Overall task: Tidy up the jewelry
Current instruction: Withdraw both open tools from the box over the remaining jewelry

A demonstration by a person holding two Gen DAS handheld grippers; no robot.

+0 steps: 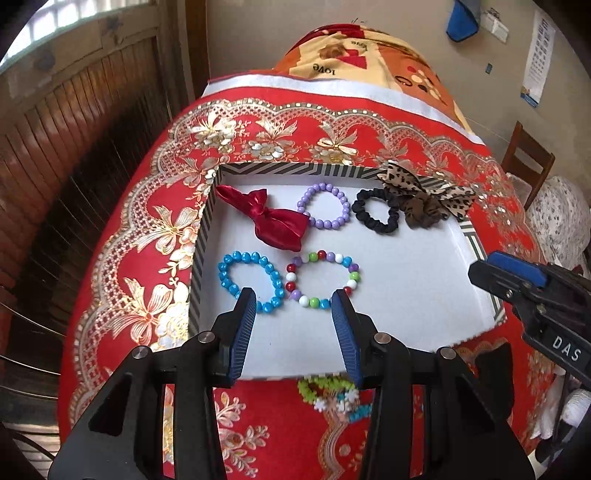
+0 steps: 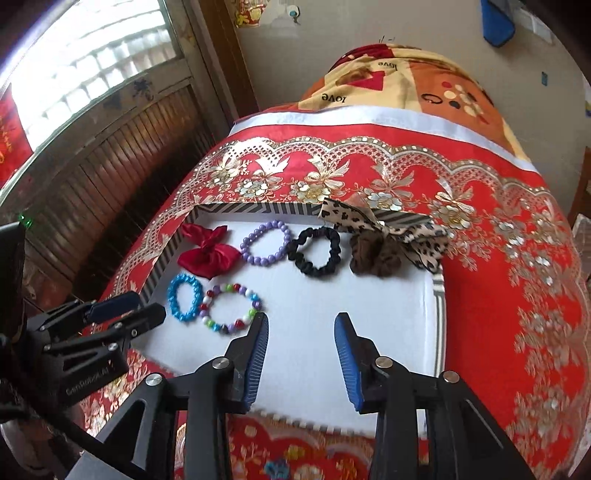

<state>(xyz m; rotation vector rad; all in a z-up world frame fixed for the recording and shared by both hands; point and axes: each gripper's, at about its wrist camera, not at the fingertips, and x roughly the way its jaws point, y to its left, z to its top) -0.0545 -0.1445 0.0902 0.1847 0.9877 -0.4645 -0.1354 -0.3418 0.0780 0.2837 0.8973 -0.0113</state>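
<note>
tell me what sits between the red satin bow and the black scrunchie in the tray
The purple bead bracelet lies between the red satin bow and the black scrunchie, in the back row of the tray. Both wrist views show it.

bright window (image 2: 92, 55), wooden chair (image 1: 528, 162), beige wall (image 1: 258, 33)

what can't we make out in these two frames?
- Flower bracelet in front of the tray: left wrist view, partly behind the left gripper; in the right wrist view only a cut-off scrap at the bottom edge.
- Leopard scrunchie: both views, its own bow covers the top.
- Tray's near rim: behind the right gripper in the right wrist view.
</note>
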